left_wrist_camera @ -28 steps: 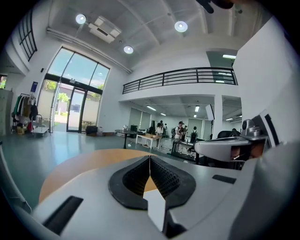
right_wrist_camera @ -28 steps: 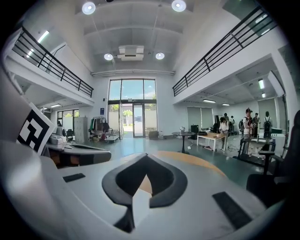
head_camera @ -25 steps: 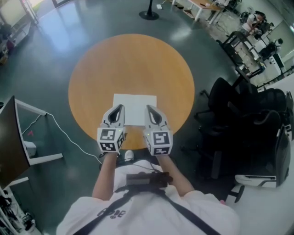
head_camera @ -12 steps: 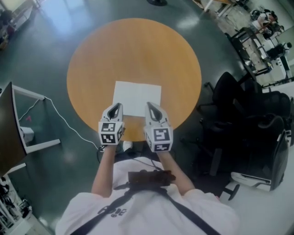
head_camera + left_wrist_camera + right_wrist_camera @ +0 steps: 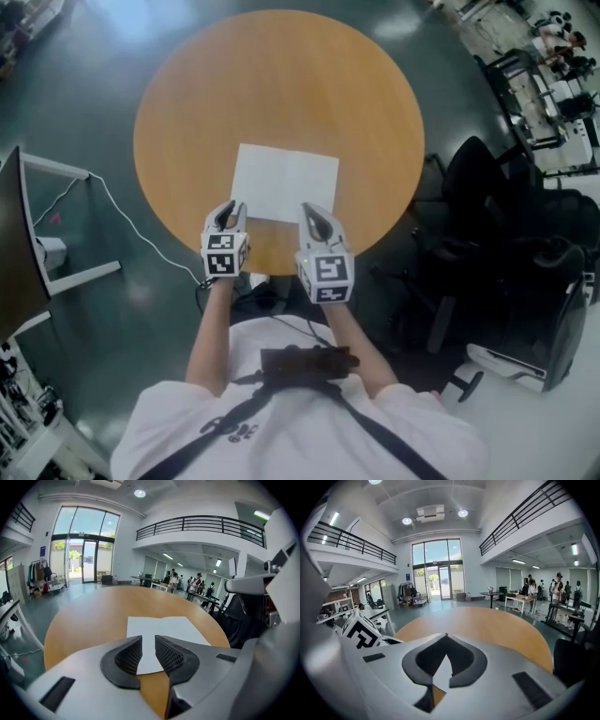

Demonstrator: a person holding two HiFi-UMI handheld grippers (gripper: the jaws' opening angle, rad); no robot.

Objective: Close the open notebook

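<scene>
The open notebook (image 5: 284, 183) lies flat and white on the round orange table (image 5: 281, 84), toward its near side. My left gripper (image 5: 228, 212) hangs just short of the notebook's near left corner. In the left gripper view its jaws (image 5: 148, 644) are opening, a narrow gap between the pads with nothing in it; the notebook (image 5: 164, 626) shows beyond them. My right gripper (image 5: 311, 214) is over the notebook's near right edge, and in the right gripper view its fingertips (image 5: 446, 638) meet, shut on nothing.
Black office chairs (image 5: 487, 206) crowd the floor at the table's right. A desk with a dark screen (image 5: 19, 253) stands at the left, and a white cable (image 5: 122, 225) runs across the floor from it. Far desks with people (image 5: 197, 584) show beyond the table.
Both grippers have sunk toward the table's near edge, the left one further. The left jaws have parted slightly.
</scene>
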